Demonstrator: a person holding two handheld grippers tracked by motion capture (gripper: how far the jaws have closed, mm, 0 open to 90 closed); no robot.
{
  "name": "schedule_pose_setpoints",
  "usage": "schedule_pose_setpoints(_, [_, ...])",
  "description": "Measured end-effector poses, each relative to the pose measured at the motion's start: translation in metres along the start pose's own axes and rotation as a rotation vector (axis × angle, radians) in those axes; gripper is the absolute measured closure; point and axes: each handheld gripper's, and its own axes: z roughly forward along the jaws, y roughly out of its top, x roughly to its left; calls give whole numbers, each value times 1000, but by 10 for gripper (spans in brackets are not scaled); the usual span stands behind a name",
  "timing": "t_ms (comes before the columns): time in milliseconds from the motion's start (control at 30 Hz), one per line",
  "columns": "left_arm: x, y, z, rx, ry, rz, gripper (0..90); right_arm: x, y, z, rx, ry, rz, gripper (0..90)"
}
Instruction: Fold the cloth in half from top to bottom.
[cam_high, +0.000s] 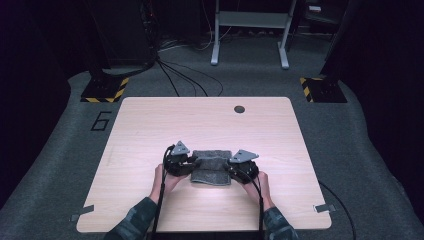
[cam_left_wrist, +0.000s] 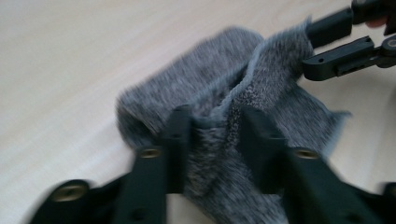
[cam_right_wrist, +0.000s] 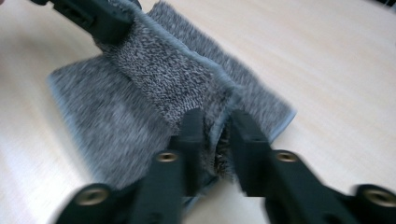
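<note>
A grey folded towel (cam_high: 212, 167) lies on the light wooden table (cam_high: 200, 120), near its front edge. My left gripper (cam_high: 192, 165) is at the towel's left end and my right gripper (cam_high: 231, 168) at its right end, each held in a person's hand. In the left gripper view the left gripper (cam_left_wrist: 217, 119) stands open, its jaws astride a raised fold of the towel (cam_left_wrist: 210, 79); the right gripper (cam_left_wrist: 327, 44) is at the far end. In the right gripper view the right gripper (cam_right_wrist: 217, 123) is slightly open around the towel's (cam_right_wrist: 154, 70) folded edge, without pressing it.
A round cable hole (cam_high: 239, 109) sits in the table's far side. Tape strips (cam_high: 82, 214) mark the front corners. Beyond the table are floor cables (cam_high: 185, 75), a metal stand (cam_high: 250, 30) and hazard-striped bases (cam_high: 105, 90).
</note>
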Motion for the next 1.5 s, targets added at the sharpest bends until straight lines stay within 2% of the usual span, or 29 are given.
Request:
schedule_pose_setpoints(33, [-2, -2, -2, 7, -8, -6, 519, 1, -5, -3, 16, 10, 26, 603])
schedule_pose_setpoints(100, [-6, -4, -9, 12, -11, -18, 422, 1, -9, -11, 5, 32, 57, 511])
schedule_pose_setpoints(167, [-8, -4, -20, -13, -20, -27, 348, 0, -11, -20, -7, 42, 84, 415])
schedule_pose_setpoints(267, [-7, 2, -34, -53, 19, -13, 291, -4, -7, -30, -31, 54, 119, 334])
schedule_pose_setpoints(333, [-2, 7, -37, -70, 69, -17, 274, -9, -2, -32, -39, 58, 136, 298])
schedule_pose_setpoints(367, [1, 9, -35, -76, 89, -31, 266, -11, 2, -31, -42, 56, 160, 285])
schedule_pose_setpoints(433, [7, 12, -29, -47, 117, -40, 249, -14, 7, -25, -44, 43, 181, 253])
schedule_pose_setpoints(467, [8, 11, -24, -29, 120, -44, 239, -15, 10, -21, -21, 34, 190, 231])
schedule_pose_setpoints(567, [3, 7, -8, 39, 142, -11, 226, -14, 10, -3, 32, 7, 218, 195])
schedule_pose_setpoints(667, [-1, -2, 0, 93, 156, 27, 219, -8, 2, 10, 101, -36, 208, 175])
schedule_pose_setpoints(700, [-3, -6, 2, 102, 162, 28, 216, -6, -1, 13, 118, -37, 201, 174])
schedule_pose_setpoints(800, [-3, -15, 6, 144, 185, 55, 205, -2, -9, 18, 143, -57, 197, 171])
schedule_pose_setpoints(867, [-4, -20, 8, 148, 184, 55, 205, -2, -11, 18, 145, -69, 185, 165])
schedule_pose_setpoints(967, [-5, -22, 8, 160, 201, 79, 205, 0, -13, 19, 155, -73, 175, 160])
schedule_pose_setpoints(1000, [-6, -21, 8, 161, 198, 79, 204, 1, -14, 20, 157, -73, 158, 159])
schedule_pose_setpoints(1100, [-4, -18, 5, 128, 181, 67, 201, 1, -13, 19, 159, -63, 156, 156])
schedule_pose_setpoints(1133, [-1, -15, 2, 108, 163, 51, 183, -2, -11, 18, 155, -56, 158, 152])
schedule_pose_setpoints(1167, [2, -11, -1, 72, 167, 45, 173, -4, -9, 16, 144, -50, 165, 152])
schedule_pose_setpoints(1233, [6, 0, -2, 38, 195, 32, 170, -12, -2, 13, 119, -38, 181, 149])
schedule_pose_setpoints(1267, [10, 5, -2, 37, 210, 41, 171, -17, 2, 12, 107, -38, 183, 149])
schedule_pose_setpoints(1300, [12, 10, 1, 37, 236, 40, 171, -20, 6, 11, 95, -50, 209, 150])
schedule_pose_setpoints(1333, [16, 15, 5, 50, 263, 50, 173, -26, 10, 11, 92, -58, 204, 150])
schedule_pose_setpoints(1367, [20, 17, 10, 53, 281, 34, 174, -31, 13, 13, 89, -74, 217, 151])
schedule_pose_setpoints(1433, [27, 19, 18, 76, 315, 33, 176, -41, 18, 19, 91, -104, 243, 153])
schedule_pose_setpoints(1500, [32, 17, 25, 77, 330, 22, 187, -48, 20, 28, 113, -142, 245, 154])
